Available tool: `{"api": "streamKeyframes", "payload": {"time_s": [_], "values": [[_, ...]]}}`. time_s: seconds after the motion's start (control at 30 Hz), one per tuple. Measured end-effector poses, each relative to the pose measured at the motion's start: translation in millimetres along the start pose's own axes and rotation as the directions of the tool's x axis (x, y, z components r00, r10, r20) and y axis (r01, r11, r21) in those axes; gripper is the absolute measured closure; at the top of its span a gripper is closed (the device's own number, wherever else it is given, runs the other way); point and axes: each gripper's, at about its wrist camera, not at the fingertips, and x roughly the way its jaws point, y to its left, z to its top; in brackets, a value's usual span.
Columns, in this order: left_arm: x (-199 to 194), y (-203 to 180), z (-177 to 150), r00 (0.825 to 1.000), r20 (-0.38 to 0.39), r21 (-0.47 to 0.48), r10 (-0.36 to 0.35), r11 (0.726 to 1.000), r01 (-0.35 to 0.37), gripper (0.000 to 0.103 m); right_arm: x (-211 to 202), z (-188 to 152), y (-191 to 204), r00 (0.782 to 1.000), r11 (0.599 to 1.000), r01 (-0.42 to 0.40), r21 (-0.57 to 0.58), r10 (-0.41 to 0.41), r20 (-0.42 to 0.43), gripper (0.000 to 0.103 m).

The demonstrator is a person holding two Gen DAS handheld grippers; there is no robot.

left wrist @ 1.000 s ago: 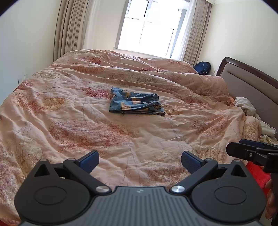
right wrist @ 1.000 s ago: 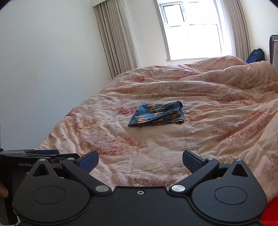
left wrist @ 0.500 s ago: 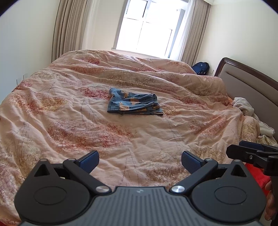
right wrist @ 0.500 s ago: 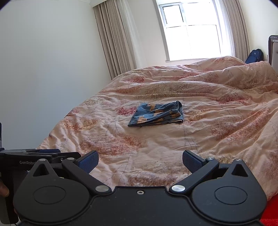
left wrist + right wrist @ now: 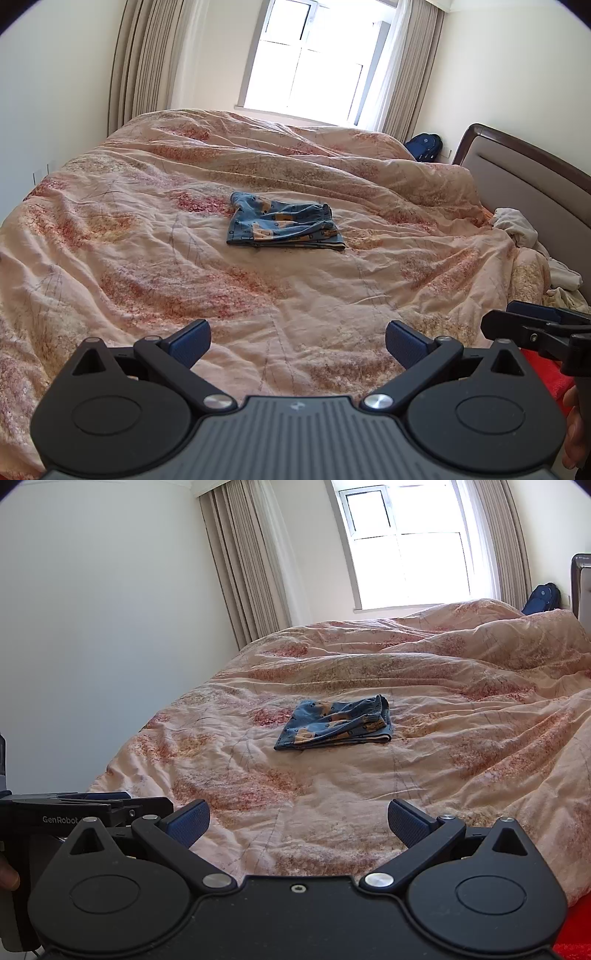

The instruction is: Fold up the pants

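The blue patterned pants [image 5: 283,225] are lying folded into a small, roughly rectangular bundle near the middle of the bed, resting on the pink floral duvet [image 5: 147,266]. In the right wrist view the same bundle is sitting flat, its layered edges facing the camera.

The left gripper [image 5: 297,343] is hovering above the near edge of the bed with its blue-padded fingers [image 5: 188,341] spread wide apart and nothing between them. The right gripper [image 5: 298,821] is doing likewise, fingers parted and empty. Both are staying well apart from the pants. Each gripper is showing at the edge of the other's view, side by side.

A bright window [image 5: 306,62] with beige curtains [image 5: 144,66] is letting daylight in behind the bed. A padded headboard [image 5: 524,173] with a dark wooden frame is standing at the right, with some white cloth [image 5: 517,229] bunched beside it, and a blue backpack [image 5: 424,146] is sitting in the far corner. Part of a hand [image 5: 570,428] is showing at the lower right edge of the left wrist view.
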Motion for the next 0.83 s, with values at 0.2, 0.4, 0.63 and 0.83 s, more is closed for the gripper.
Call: {"api": "streamKeyframes", "payload": {"time_s": [0.2, 0.4, 0.63, 0.83], "values": [[0.4, 0.8, 0.2, 1.000, -0.001, 0.001, 0.007, 1.000, -0.007, 0.000, -1.0, 3.5, 1.9, 1.000, 1.000, 0.001, -0.002, -0.001, 0.005, 0.001], [-0.3, 4.2, 0.2, 1.000, -0.007, -0.025, -0.021, 0.999, 0.020, 0.000, -1.4, 6.1, 3.3, 1.000, 1.000, 0.004, -0.005, -0.004, 0.011, 0.000], [-4.4, 8.7, -2.5, 1.000, 0.027, -0.053, 0.001, 0.999, 0.000, 0.000, -3.4, 6.3, 4.6, 1.000, 1.000, 0.001, -0.011, -0.001, 0.016, 0.001], [-9.0, 9.3, -2.6, 0.998, 0.067, -0.054, 0.012, 0.998, -0.009, 0.000, -2.1, 6.1, 7.3, 1.000, 1.000, -0.004, -0.016, 0.004, 0.013, 0.001]]}}
